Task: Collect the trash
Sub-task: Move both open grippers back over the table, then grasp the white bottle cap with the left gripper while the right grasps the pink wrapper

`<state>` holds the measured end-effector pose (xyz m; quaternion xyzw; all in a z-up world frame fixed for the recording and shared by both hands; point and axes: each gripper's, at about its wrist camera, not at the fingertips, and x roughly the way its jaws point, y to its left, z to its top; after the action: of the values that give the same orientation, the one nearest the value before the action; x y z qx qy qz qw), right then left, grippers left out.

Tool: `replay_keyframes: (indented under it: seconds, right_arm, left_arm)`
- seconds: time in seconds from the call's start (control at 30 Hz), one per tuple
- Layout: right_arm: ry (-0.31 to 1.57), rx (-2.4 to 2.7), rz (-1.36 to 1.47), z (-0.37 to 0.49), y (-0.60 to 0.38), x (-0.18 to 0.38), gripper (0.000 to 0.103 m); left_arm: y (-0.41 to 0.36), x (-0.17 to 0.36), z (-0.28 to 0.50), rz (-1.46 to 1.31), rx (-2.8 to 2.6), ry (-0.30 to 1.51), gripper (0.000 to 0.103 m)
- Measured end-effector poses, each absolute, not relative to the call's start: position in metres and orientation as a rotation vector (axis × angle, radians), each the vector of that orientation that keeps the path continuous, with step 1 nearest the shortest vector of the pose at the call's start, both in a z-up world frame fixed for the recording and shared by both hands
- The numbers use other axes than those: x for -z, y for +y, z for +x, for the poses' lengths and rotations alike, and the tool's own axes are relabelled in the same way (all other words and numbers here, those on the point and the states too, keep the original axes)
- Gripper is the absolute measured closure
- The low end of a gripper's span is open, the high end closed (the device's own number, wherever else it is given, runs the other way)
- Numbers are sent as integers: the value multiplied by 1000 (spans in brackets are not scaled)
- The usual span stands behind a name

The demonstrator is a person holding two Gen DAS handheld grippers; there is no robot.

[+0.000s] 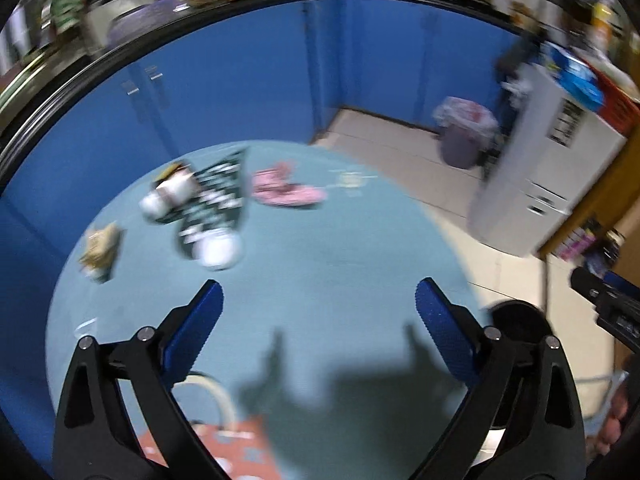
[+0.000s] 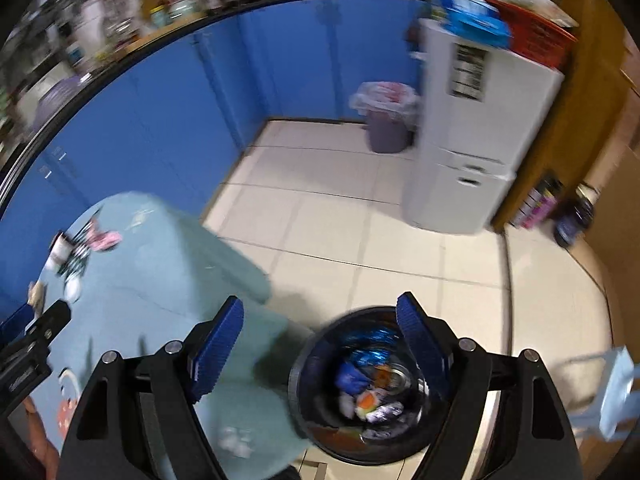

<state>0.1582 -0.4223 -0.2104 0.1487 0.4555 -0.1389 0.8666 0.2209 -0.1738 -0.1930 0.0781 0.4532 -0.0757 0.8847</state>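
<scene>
Left tongs [image 1: 320, 304] gape empty over the table [image 1: 320, 264]; right tongs [image 2: 320, 320] gape empty above the black bin [image 2: 320, 436].

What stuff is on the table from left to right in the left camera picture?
Tan wrapper → white cup → green packet → pink wrapper → small clear scrap. All lie on the teal table, beyond the open left gripper.
</scene>
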Motion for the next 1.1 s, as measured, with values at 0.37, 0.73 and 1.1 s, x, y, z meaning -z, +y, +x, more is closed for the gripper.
replay_keyframes:
  seconds: [0.37,0.73,1.1]
  right_arm:
    - [992,5,189,255,-301,218,34]
    - [1037,-83,88,327,-242,233,43]
    - [1099,-142,54,353,-219,255,48]
  left_arm:
    - [-83,222,265,53,26,1020,27]
    - [-93,238,296,52,110,1031,33]
    - [-86,262,316,43,95,1093,47]
